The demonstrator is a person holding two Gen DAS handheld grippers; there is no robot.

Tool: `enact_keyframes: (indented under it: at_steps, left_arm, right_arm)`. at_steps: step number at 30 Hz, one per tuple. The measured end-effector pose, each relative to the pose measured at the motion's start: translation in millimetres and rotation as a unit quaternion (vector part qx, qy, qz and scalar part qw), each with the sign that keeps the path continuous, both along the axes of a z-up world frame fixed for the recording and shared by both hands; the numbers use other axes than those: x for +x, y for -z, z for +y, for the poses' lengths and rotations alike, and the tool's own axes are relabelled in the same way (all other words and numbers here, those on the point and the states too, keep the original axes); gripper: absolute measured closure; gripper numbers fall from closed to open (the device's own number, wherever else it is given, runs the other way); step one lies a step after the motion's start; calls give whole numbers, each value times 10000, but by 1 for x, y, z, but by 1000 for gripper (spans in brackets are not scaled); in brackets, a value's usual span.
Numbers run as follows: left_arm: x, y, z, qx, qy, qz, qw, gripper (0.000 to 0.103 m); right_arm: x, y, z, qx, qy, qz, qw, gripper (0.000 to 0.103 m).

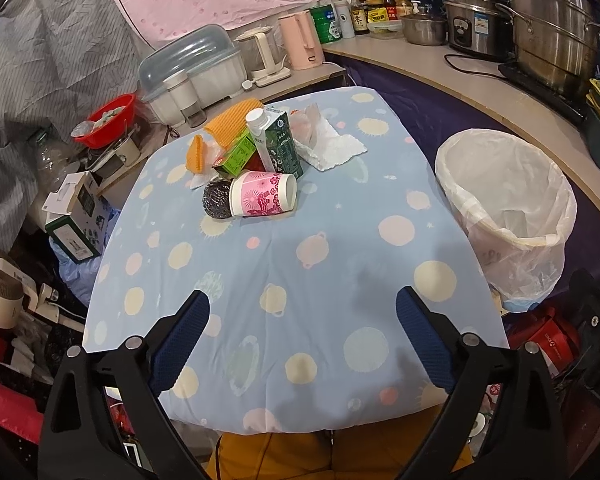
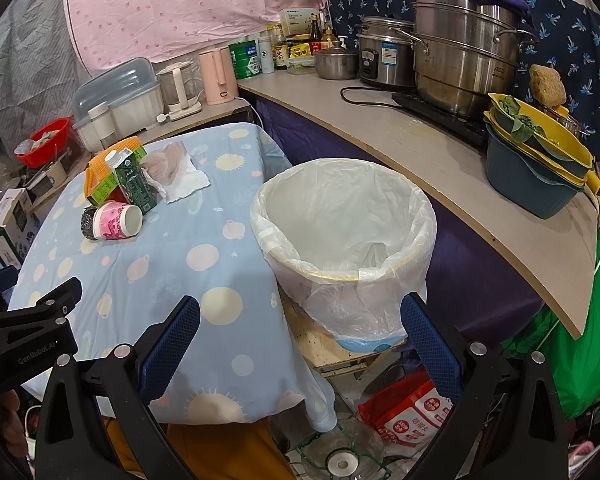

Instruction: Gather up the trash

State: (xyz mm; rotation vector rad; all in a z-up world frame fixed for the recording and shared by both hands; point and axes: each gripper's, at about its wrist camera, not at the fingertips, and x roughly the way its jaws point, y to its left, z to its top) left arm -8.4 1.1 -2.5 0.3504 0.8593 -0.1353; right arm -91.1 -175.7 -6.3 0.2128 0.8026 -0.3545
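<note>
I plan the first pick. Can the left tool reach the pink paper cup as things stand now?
Probably yes. The left tool is open, and only bare tablecloth lies between it and the pink paper cup, which lies on its side at the near edge of the pile.

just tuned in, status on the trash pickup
Left gripper and right gripper open, empty. Trash pile on the table, untouched. Lined bin beside table, looks empty. Path clear.
</note>
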Motion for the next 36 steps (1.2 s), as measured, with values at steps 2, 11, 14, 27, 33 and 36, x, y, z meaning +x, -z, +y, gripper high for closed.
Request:
enact_keyframes:
  at_steps: [2, 11, 14, 27, 33, 36]
  left_arm:
    - [0, 0, 0, 8, -3, 0, 10000, 10]
    - [-2, 2, -3, 122, 29, -38, 9999, 7]
    - [-1, 2, -3, 105, 32, -17, 9999, 7]
    - [5, 2, 2, -33, -13, 47, 10000, 7]
    - [6, 2, 2, -80, 10, -106, 9999, 7]
    - [8, 2, 2, -121, 32, -73, 9999, 7]
  right_arm:
    - [0, 0, 0, 4, -3, -8, 10000, 7]
    - [4, 2, 1, 5, 1, 0, 10000, 7]
    - [4, 2, 2, 11, 2, -1, 10000, 7]
    - [10, 5, 7, -17, -31, 37, 10000, 7]
    - [10, 4, 8, -98, -27, 10, 9999, 7]
    - [11, 4, 8, -100, -44, -118, 9999, 7]
